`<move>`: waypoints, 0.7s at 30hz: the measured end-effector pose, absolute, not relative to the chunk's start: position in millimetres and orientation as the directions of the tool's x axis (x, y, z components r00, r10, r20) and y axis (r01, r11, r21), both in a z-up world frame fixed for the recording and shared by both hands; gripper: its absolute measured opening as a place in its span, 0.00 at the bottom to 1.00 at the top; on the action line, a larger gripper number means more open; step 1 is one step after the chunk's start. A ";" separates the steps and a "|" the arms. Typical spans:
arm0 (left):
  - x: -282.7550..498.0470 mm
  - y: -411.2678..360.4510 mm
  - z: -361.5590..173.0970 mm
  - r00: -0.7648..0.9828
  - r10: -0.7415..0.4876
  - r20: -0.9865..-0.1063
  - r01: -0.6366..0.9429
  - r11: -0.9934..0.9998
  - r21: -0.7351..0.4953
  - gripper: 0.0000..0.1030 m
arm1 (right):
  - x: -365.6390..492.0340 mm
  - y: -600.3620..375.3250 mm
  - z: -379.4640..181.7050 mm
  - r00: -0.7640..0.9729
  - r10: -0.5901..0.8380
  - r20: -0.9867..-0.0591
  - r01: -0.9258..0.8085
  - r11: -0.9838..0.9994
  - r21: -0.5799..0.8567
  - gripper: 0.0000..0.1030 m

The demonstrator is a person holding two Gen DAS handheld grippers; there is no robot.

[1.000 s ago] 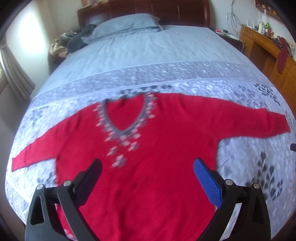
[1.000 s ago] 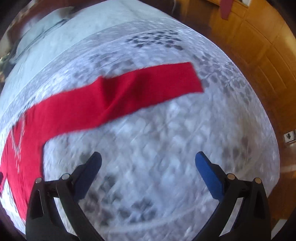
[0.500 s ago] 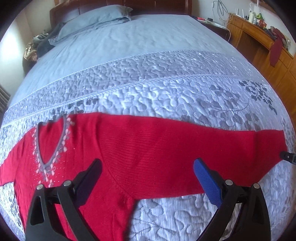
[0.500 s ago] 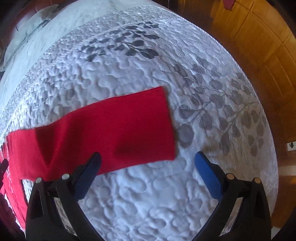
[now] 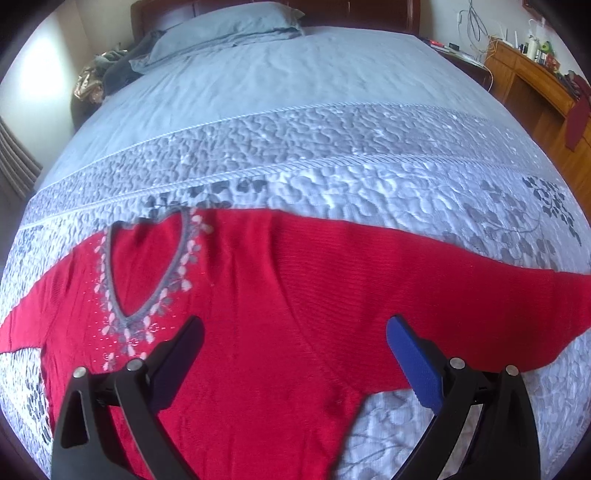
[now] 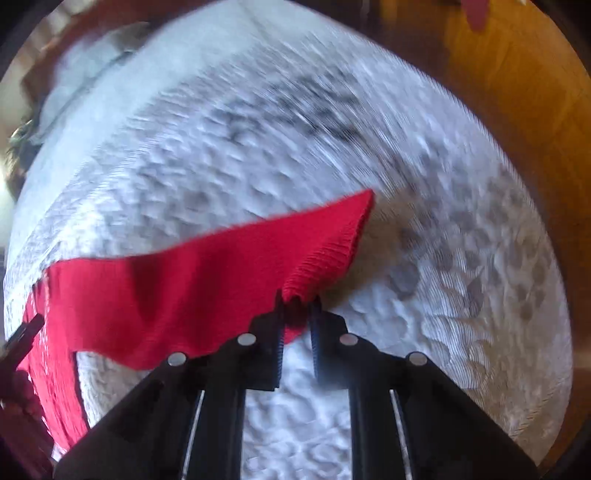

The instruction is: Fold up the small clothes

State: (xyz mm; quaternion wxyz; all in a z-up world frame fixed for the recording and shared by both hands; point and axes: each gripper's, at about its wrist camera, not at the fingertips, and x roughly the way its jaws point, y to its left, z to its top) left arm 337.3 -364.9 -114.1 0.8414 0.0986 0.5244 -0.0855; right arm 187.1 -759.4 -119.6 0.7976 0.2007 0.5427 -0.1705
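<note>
You are closing your right gripper (image 6: 297,299) jaws on the sweater (image 5: 258,295) cuff (image 6: 325,254) bunched between them, readying the sleeve fold. Your left gripper (image 5: 295,354) jaws are hanging wide, empty, above the sweater's shoulder.

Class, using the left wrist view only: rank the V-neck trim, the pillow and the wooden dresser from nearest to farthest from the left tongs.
1. V-neck trim: on the red sweater, just beyond the left tongs, toward the view's left.
2. Wooden dresser: beside the bed, upper right.
3. Pillow: at the head of the bed, top of the view.
The last two are close to call.
</note>
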 end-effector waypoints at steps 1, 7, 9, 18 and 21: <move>336.8 -359.0 -112.7 0.438 -0.039 -0.898 0.245 0.966 0.078 0.96 | 189.7 -744.8 -108.0 0.376 -0.053 -0.925 0.462 0.876 0.138 0.11; 331.2 -289.0 -103.0 0.446 -0.020 -0.895 0.184 0.980 0.069 0.96 | 225.8 -634.9 -74.6 0.448 0.025 -0.894 0.259 0.953 0.157 0.11; 331.1 -262.2 -101.9 0.443 -0.007 -0.897 0.152 0.986 0.067 0.96 | 241.2 -593.7 -73.8 0.456 0.083 -0.886 0.194 0.962 0.190 0.11; 335.7 -197.1 -105.7 0.413 0.023 -0.910 0.089 0.994 0.065 0.96 | 292.7 -455.7 -122.2 0.358 0.173 -0.918 0.040 0.979 0.200 0.41; 334.0 -205.9 -106.7 0.408 -0.002 -0.913 0.122 0.991 0.052 0.96 | 279.7 -467.6 -129.7 0.362 0.226 -0.904 0.053 0.963 0.262 0.39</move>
